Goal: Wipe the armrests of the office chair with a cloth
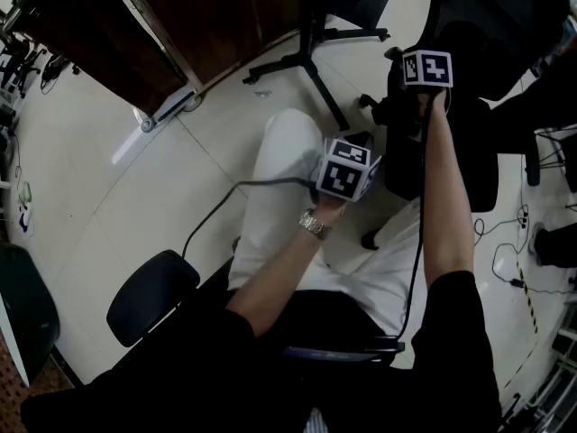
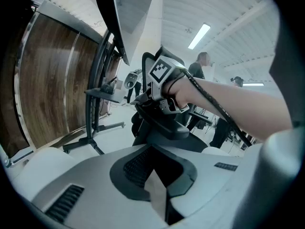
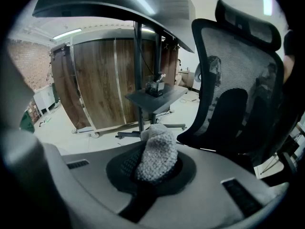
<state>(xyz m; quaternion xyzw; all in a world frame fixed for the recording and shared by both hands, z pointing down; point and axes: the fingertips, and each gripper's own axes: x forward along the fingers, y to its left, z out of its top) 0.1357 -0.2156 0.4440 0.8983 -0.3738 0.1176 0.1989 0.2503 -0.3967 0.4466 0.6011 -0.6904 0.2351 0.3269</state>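
Note:
The black office chair (image 1: pixel 491 25) stands at the upper right of the head view; its mesh back (image 3: pixel 233 80) fills the right gripper view. My right gripper (image 1: pixel 406 106) is down at the chair's black armrest (image 1: pixel 406 165), shut on a grey-white knitted cloth (image 3: pixel 155 156) that bulges from its jaws. In the left gripper view, the right gripper (image 2: pixel 152 104) sits on top of the armrest pad (image 2: pixel 164 125). My left gripper (image 1: pixel 361 162) hovers over my lap just left of the armrest. Its jaws (image 2: pixel 159 190) meet, with only a pale sliver at the seam.
A wooden cabinet on casters (image 1: pixel 180 25) stands to the far left. A black stand with spread legs (image 1: pixel 311 43) is beside the chair. Another black seat (image 1: pixel 149 291) is at lower left. Cables (image 1: pixel 514 269) lie on the floor at right. People (image 2: pixel 202 63) stand far off.

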